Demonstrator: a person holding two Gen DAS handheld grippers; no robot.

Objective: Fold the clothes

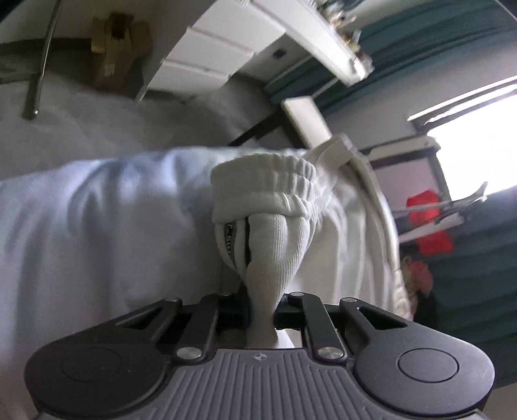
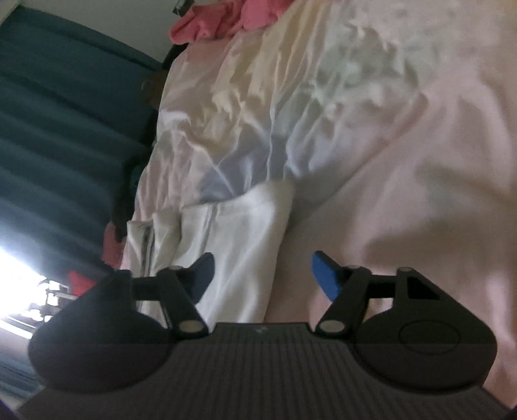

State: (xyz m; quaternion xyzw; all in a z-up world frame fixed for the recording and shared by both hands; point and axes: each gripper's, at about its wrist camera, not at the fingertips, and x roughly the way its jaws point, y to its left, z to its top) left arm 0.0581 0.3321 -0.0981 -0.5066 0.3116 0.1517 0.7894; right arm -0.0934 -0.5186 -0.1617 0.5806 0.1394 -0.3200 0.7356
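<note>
The left claw (image 1: 260, 310) is pinching a bunched fold of the white ribbed-knit garment with a gathered elastic band and a dark zipper (image 1: 271, 206), its jaws nearly together with the cloth squeezed between them. The garment is rising from the jaws into a rounded hump, and its smoother white body is spreading wide to the left and hanging away to the right, where a flat white drawstring or strap (image 1: 365, 168) is dangling. Behind it, a white drawer cabinet (image 1: 213, 55) and a brown cardboard box (image 1: 113, 45) are sitting in the background; what the box holds cannot be told. Teal curtains (image 1: 468, 258) are hanging at the right beside a bright window.

The right claw (image 2: 261, 274) is standing open, its blue-padded fingers (image 2: 324, 274) well apart and gripping nothing. It is hovering over the pale pink, wrinkled bed sheet (image 2: 420, 161), with one finger over the white garment's folded part (image 2: 245, 232) and the other over bare sheet. That white cloth is lying on the bed near the bed's left edge, its zipper seam running along the side nearest the curtains. A crumpled pink piece of clothing (image 2: 206, 22) is lying at the far end of the bed, well apart from the white one. The sheet to the right of the claw is stretching wide and uncluttered, while the bed's edge on the left is dropping off just beside the garment, toward the dark teal curtain (image 2: 64, 113).
</note>
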